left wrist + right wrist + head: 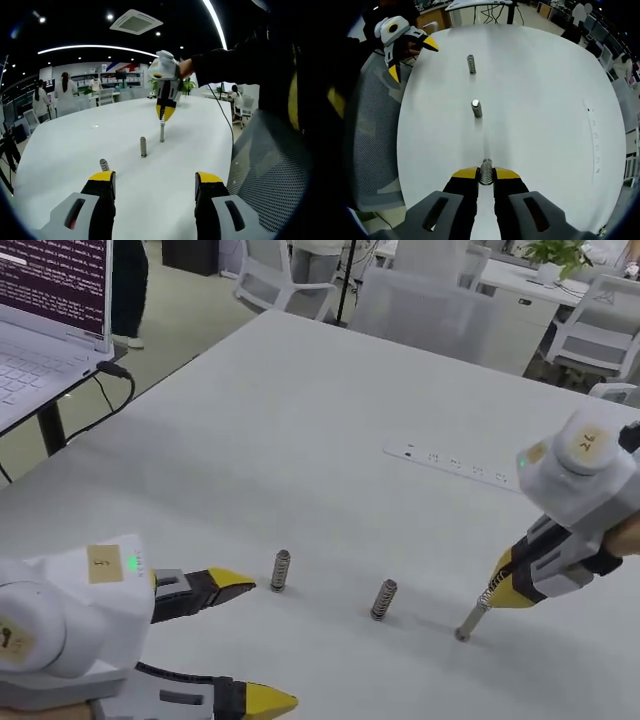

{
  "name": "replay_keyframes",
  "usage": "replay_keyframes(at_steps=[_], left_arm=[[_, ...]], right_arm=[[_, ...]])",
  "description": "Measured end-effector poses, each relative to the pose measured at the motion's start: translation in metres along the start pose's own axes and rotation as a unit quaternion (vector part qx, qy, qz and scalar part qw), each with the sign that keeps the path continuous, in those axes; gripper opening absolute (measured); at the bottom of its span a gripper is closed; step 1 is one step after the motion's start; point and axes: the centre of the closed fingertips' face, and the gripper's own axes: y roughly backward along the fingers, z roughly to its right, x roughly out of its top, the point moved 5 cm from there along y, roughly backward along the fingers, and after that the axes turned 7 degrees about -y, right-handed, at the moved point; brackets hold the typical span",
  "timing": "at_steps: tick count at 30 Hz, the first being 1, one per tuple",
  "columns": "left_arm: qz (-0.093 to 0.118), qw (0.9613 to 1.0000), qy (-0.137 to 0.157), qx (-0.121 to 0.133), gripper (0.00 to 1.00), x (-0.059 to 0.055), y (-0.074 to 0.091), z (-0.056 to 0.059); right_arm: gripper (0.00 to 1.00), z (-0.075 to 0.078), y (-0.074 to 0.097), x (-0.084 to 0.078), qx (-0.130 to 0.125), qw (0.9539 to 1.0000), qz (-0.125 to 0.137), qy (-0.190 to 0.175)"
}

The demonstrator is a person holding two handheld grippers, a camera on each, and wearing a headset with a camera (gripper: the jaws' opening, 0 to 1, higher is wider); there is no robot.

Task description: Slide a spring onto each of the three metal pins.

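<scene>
A short steel coil spring (488, 592) is pinched between the yellow-tipped jaws of the right gripper (502, 583), which are drawn in narrow around it. The spring's lower end is met by the top of a bare grey metal pin (468, 625) standing on the white tabletop (300, 420). Whether the coil has passed over the pin's tip cannot be told.

In the head view, a second pin sleeved with a spring (384, 599) is seen just left of the bare pin. A third sleeved pin (281, 570) is seen further left on the same line, with open gaps between all three. The left gripper (258, 643) is held beyond the third sleeved pin, on the side away from the bare pin. Its jaws are spread wide and kept apart from every pin.

Bare white surface is seen on every side of the bare pin. A flat white power strip (450, 462) lies well behind the pin, and the table's far edge lies further back again. An open laptop (50, 300) is seen far to the pin's left, past the table's left edge. In the left gripper view, the table's edge runs to the right of the bare pin, and a grey mesh surface (270, 170) is seen just past that edge.
</scene>
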Motion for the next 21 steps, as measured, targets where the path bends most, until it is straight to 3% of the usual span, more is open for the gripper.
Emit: replay_keyframes(at_steps=[21], left_arm=[[-0.002,1.0000,0.000,-0.002,0.59,-0.001,0.000,0.000]], right_arm=[[0.09,-0.002,-0.041,-0.012,0.011,0.9998,-0.012,-0.015]])
